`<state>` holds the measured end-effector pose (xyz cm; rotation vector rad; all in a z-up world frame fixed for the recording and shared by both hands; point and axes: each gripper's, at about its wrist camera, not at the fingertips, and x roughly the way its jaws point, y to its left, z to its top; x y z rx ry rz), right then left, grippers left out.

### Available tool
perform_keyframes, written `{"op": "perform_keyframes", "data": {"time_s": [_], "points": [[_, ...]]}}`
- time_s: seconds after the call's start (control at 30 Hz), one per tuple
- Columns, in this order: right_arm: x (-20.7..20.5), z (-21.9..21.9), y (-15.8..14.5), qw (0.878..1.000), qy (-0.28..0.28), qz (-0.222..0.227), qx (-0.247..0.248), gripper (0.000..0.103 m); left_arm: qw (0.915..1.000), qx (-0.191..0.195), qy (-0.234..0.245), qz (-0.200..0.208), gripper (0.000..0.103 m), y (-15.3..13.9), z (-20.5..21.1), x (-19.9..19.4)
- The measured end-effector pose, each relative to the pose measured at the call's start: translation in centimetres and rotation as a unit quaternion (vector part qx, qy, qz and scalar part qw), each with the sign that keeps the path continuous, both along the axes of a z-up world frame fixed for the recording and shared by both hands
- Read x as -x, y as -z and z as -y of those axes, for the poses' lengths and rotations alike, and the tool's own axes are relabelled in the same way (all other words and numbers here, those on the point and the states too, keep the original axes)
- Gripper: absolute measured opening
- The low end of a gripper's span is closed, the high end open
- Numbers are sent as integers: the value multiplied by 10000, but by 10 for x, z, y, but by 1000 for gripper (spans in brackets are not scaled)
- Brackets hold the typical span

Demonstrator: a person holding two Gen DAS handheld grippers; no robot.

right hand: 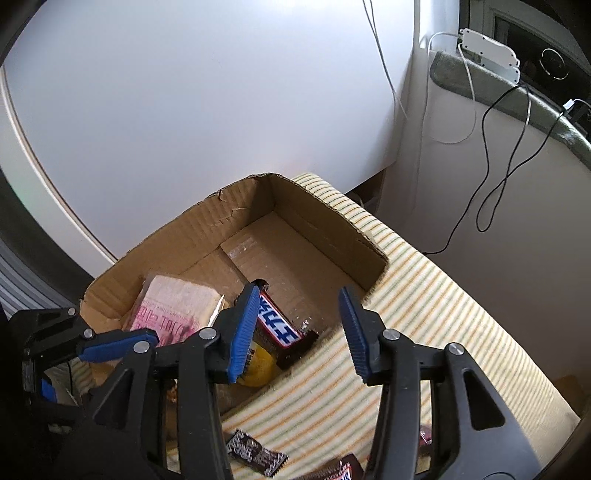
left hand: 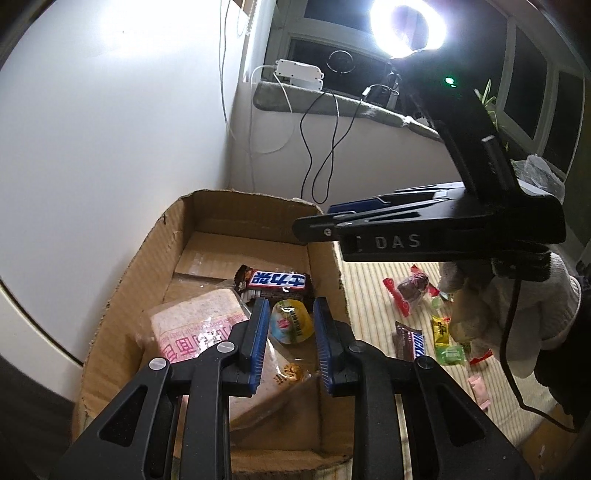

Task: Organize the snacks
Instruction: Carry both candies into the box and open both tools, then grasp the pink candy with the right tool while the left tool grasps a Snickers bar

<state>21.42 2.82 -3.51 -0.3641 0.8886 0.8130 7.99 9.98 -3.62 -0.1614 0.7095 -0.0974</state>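
An open cardboard box (left hand: 147, 258) (right hand: 321, 221) sits on a striped cloth. Inside lie a Snickers bar (left hand: 277, 282) (right hand: 279, 321), a pink wrapped bread pack (left hand: 195, 325) (right hand: 173, 306) and a yellow jelly cup (left hand: 291, 321) (right hand: 258, 365). My left gripper (left hand: 290, 339) is open and empty, hovering over the jelly cup in the box. My right gripper (right hand: 295, 332) is open and empty above the box's near edge; it also shows in the left wrist view (left hand: 424, 229). Loose snacks lie on the cloth: a Snickers bar (left hand: 410, 341), a red-wrapped snack (left hand: 410, 291) and small green and yellow candies (left hand: 447, 343).
The striped cloth (right hand: 424, 332) covers the surface right of the box. A white wall stands behind the box. A window sill with a white power strip (left hand: 299, 74) and hanging cables (left hand: 325, 147) is at the back. A bright ring lamp (left hand: 406, 26) shines above.
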Motion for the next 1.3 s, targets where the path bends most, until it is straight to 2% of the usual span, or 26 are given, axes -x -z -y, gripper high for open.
{"op": "perform_keyframes", "data": {"time_s": [0.23,0.63,0.93,1.13,1.2,1.3], "points": [[22,31,-16,9998,84,179,-9,47,9999,25,88,98,23,-10,12,14],[78,125,-36,9978,526,375,-164,47,9987,105,502,39,23,-6,54,32],[122,184,-8,9945,1037,150,-70,47,9962,141,825,-226,23,10,84,30],[146,204,24,9905,1357,-241,-33,47,9937,100,1032,-425,23,22,105,22],[151,210,32,9881,1461,-453,-141,47,9932,65,1065,-470,29,26,110,18],[155,212,44,9853,1559,-680,-173,47,9923,23,1114,-544,30,31,116,12]]}}
